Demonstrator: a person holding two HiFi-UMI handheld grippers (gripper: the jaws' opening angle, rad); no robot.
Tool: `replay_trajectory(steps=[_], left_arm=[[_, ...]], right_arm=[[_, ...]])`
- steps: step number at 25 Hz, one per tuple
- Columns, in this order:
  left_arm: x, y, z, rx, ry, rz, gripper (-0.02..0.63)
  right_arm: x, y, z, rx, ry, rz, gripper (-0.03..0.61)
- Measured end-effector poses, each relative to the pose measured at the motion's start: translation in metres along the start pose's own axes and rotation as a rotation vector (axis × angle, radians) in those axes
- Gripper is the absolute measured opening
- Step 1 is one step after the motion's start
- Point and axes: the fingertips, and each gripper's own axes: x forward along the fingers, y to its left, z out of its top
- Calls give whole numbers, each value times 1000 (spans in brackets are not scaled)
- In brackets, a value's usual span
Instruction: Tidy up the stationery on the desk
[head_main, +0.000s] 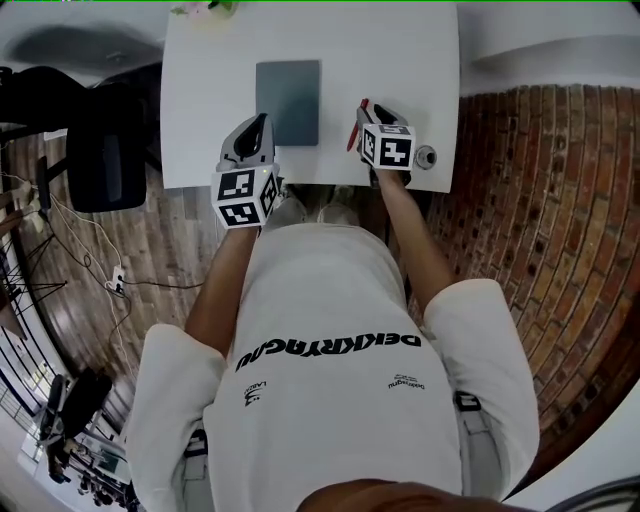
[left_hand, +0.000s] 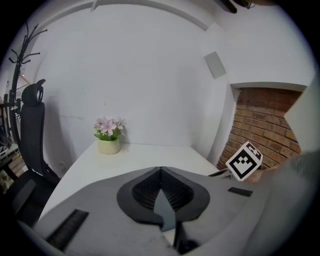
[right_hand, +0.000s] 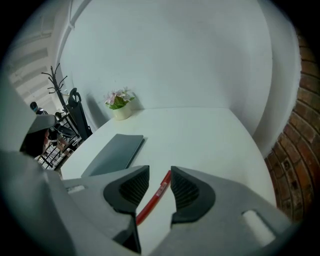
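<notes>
The step in hand looks like the pick-up of the red pen (right_hand: 156, 194), which lies on the white desk (head_main: 400, 60) at three o'clock from the grey notebook (head_main: 288, 100); the right gripper (right_hand: 160, 172) hangs over it, jaws well apart, the pen in line between them but ungripped; the left gripper (left_hand: 161, 171), at seven o'clock from the notebook, is closed tight on nothing; next, the right should probably lower and close squarely across the barrel.

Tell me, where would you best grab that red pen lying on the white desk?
Mid-barrel, from above, I'd say. The red pen lies flat on the desk, long and thin, so jaws should close across its width. The right gripper hangs open with the pen showing between its jaws.
</notes>
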Motion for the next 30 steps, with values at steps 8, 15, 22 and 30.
replay_trajectory(steps=[8, 15, 22, 30], left_arm=[[-23, -25, -7, 50, -1, 4, -2], [-38, -31, -10, 50, 7, 22, -2], [-46, -30, -16, 50, 16, 52, -2], [-51, -33, -25, 35, 30, 51, -2]], right_arm=[[18, -14, -34, 75, 80, -34, 104], [25, -5, -48, 146, 135, -39, 104], [32, -1, -57, 85, 198, -77, 92], [31, 0, -59, 79, 200, -66, 49]])
